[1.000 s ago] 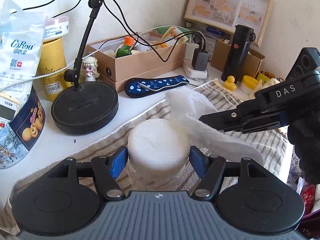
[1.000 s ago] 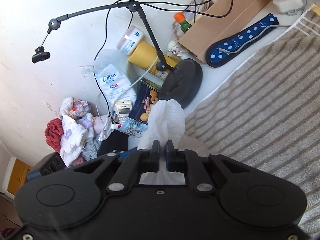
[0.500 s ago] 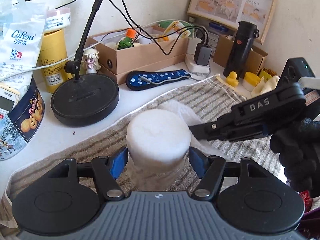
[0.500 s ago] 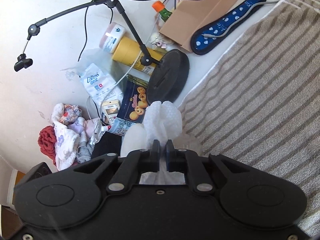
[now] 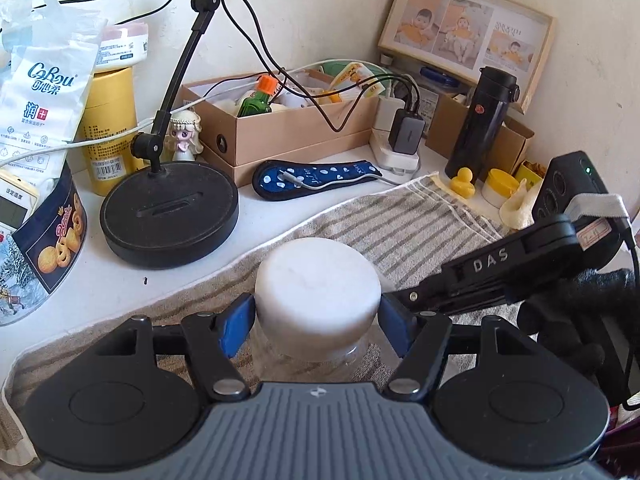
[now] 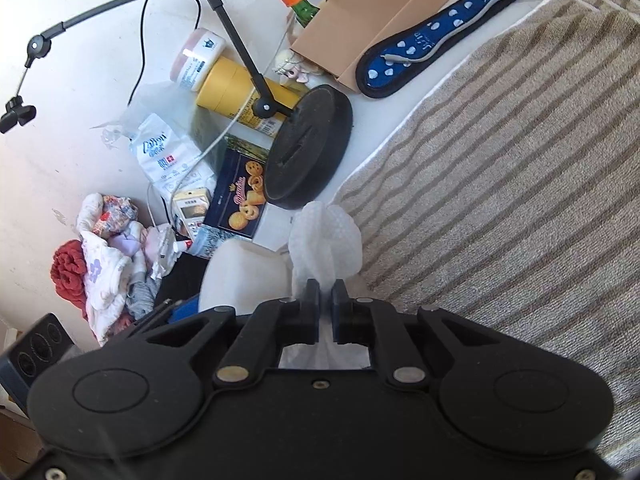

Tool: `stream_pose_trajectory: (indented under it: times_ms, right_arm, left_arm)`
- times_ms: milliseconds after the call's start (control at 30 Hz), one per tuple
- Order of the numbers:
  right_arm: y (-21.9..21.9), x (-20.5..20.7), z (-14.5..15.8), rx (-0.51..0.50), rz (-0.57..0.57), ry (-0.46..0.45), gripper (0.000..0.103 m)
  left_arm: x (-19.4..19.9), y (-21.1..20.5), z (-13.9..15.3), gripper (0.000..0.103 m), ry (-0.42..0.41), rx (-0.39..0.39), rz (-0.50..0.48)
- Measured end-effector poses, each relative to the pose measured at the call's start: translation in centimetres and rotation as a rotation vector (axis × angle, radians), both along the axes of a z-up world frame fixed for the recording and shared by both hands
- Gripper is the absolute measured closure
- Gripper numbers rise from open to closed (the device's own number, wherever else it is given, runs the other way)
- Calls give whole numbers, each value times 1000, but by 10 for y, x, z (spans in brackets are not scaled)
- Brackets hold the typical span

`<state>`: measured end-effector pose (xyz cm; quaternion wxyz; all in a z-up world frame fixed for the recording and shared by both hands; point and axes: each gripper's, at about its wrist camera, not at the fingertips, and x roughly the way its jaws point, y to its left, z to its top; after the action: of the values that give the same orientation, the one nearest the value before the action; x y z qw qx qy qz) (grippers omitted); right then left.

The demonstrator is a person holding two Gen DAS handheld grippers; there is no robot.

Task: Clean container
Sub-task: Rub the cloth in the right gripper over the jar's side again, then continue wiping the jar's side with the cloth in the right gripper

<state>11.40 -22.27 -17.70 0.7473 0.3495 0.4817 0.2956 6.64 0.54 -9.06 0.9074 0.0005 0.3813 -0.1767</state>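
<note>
A clear container with a white lid (image 5: 318, 278) stands on the striped towel (image 5: 420, 220). My left gripper (image 5: 316, 320) is shut on it, blue pads against its neck just under the lid. My right gripper (image 6: 326, 292) is shut on a white wipe (image 6: 326, 240) that sticks out past its fingertips. In the left wrist view the right gripper (image 5: 400, 294) comes in from the right, its tips at the lid's right side; the wipe is hidden behind the lid there. The lid also shows in the right wrist view (image 6: 244, 272), just left of the wipe.
A black round lamp base (image 5: 170, 212) stands to the left with its arm and cables above. A cookie tin (image 5: 48, 240), yellow tube (image 5: 108, 128), cardboard box (image 5: 288, 132), blue spotted pouch (image 5: 316, 178), black flask (image 5: 484, 120) and charger crowd the back.
The right gripper has moved down and in, carrying the wipe from above the lid to its right side, behind it. The left gripper keeps its hold on the container.
</note>
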Motion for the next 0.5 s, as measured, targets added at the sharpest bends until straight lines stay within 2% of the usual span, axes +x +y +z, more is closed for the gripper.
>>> stream_pose_trajectory:
  times_ms: [500]
  right_arm:
    - [13,8,-26,-101,81,75,97]
  left_arm:
    - [1,-3,-4,34,0,27,9]
